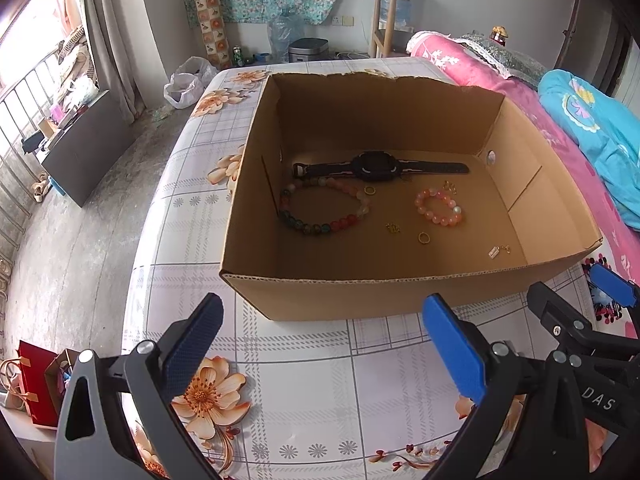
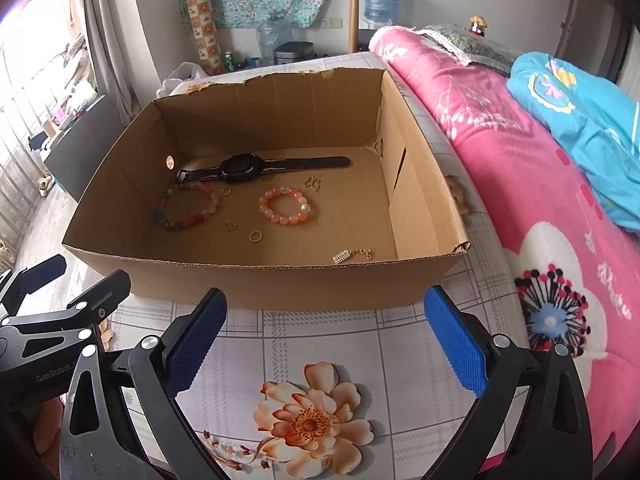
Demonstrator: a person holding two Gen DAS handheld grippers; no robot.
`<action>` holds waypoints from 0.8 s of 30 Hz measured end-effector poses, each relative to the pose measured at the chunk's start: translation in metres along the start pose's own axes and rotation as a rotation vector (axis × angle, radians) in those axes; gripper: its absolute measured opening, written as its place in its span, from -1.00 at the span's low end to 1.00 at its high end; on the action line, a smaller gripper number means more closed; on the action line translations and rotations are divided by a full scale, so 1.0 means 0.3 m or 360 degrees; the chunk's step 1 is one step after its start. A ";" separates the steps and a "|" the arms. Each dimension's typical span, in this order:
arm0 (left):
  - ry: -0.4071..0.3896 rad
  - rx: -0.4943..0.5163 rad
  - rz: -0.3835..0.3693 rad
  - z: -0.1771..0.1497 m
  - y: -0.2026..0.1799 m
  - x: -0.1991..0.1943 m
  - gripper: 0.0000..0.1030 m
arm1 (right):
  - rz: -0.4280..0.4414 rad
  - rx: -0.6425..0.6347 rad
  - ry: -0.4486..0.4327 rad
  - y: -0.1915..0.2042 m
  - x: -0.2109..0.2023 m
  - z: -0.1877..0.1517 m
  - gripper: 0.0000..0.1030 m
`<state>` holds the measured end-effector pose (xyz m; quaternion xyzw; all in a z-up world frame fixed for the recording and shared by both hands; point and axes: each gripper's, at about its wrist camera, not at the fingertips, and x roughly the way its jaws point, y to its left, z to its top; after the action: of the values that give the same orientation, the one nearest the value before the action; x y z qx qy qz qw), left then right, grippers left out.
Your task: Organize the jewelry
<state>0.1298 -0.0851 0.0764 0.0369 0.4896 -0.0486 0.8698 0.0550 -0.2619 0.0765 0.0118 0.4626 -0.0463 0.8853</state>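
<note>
While jaws wide: L gripper [image 1: 322, 344], R gripper [image 2: 326, 338] short of jewelry box [image 2: 256, 280].

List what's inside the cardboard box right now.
Inside the cardboard box: a black watch, a multicolour bead bracelet, a pink bead bracelet, two gold rings, small gold charms and a chain piece. The near wall hides the floor strip behind it.

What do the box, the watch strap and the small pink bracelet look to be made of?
Box: corrugated cardboard, matte brown; fluted edge shows. Watch strap: probably rubber or silicone, matte black. Pink bracelet: glossy translucent beads, glass or stone, cannot tell which.
</note>
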 end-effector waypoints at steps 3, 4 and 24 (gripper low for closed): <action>-0.0002 -0.0002 0.0001 -0.001 0.001 -0.001 0.90 | 0.0004 0.0003 -0.0001 0.000 -0.001 -0.001 0.85; -0.0003 -0.0002 0.0001 0.000 0.001 -0.001 0.90 | 0.0003 0.0003 -0.0002 0.001 -0.002 -0.002 0.85; -0.0005 -0.0012 -0.0013 0.008 0.003 -0.009 0.90 | -0.0001 0.0002 -0.0010 0.000 -0.003 0.004 0.85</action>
<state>0.1305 -0.0845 0.0801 0.0316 0.4885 -0.0505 0.8706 0.0555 -0.2618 0.0777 0.0122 0.4599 -0.0468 0.8867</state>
